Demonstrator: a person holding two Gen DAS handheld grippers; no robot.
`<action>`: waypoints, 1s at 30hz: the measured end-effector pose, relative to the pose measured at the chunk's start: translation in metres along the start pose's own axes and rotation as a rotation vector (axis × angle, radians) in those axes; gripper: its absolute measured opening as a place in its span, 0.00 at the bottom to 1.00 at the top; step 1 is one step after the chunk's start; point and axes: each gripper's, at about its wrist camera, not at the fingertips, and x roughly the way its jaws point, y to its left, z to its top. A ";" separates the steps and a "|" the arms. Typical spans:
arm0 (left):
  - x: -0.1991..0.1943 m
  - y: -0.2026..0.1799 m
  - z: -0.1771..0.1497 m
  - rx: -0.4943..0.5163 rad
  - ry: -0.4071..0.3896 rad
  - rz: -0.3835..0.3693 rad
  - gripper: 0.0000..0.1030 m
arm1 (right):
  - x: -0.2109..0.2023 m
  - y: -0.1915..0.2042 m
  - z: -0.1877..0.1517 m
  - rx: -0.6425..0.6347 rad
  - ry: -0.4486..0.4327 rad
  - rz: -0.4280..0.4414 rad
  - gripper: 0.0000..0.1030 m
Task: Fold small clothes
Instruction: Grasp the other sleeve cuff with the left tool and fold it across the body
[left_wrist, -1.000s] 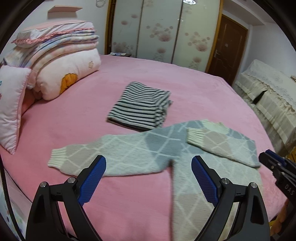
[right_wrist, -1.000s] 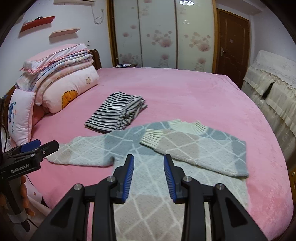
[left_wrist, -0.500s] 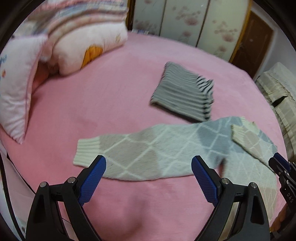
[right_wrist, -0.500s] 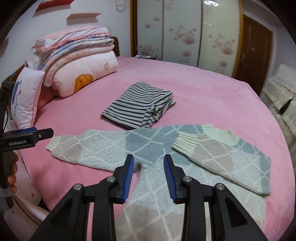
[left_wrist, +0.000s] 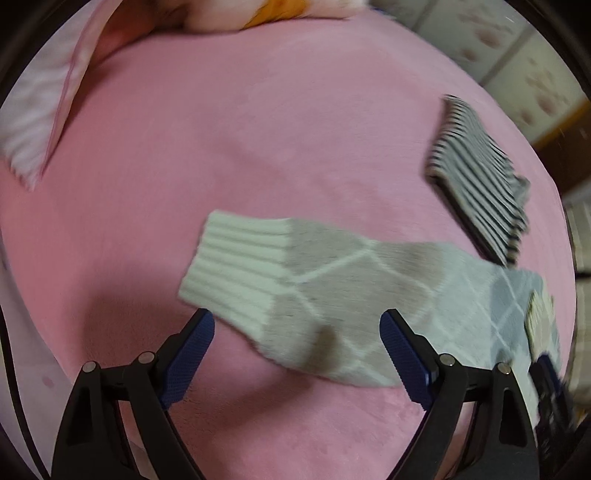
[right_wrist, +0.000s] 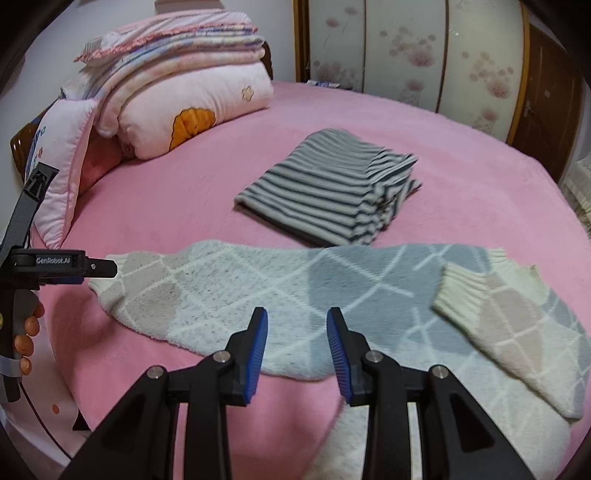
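Observation:
A grey, beige and white diamond-pattern sweater (right_wrist: 332, 273) lies flat on the pink bed (right_wrist: 184, 192). Its right sleeve (right_wrist: 509, 325) is folded across the body, and its left sleeve (left_wrist: 351, 280) stretches out sideways. My left gripper (left_wrist: 295, 317) points steeply down over the ribbed white cuff (left_wrist: 236, 266). Its jaws are wide and closing, the sleeve lies between them, and the pads are off the cloth. My right gripper (right_wrist: 297, 314) hovers over the sleeve near the shoulder, partly open and holding nothing. The left gripper (right_wrist: 103, 267) also shows side-on in the right wrist view.
A folded striped garment (right_wrist: 325, 184) lies further back on the bed. Stacked quilts (right_wrist: 177, 85) and a pillow (right_wrist: 62, 166) sit at the back left. Wardrobe doors (right_wrist: 406, 55) and a brown door (right_wrist: 546, 92) stand behind. The bed's edge runs close at the lower left.
Both grippers have moved left and lower toward the outstretched sleeve. The left one has tipped downward over the cuff, and its jaws have narrowed slightly. The sweater has not moved.

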 end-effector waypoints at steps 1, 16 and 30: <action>0.005 0.006 0.001 -0.027 0.010 -0.001 0.84 | 0.004 0.002 -0.001 0.000 0.007 0.008 0.32; 0.030 -0.019 -0.001 0.049 0.049 0.082 0.08 | 0.021 -0.006 -0.021 0.017 0.068 0.016 0.32; -0.117 -0.195 -0.050 0.366 -0.355 -0.125 0.07 | -0.046 -0.077 -0.049 0.122 0.003 -0.050 0.32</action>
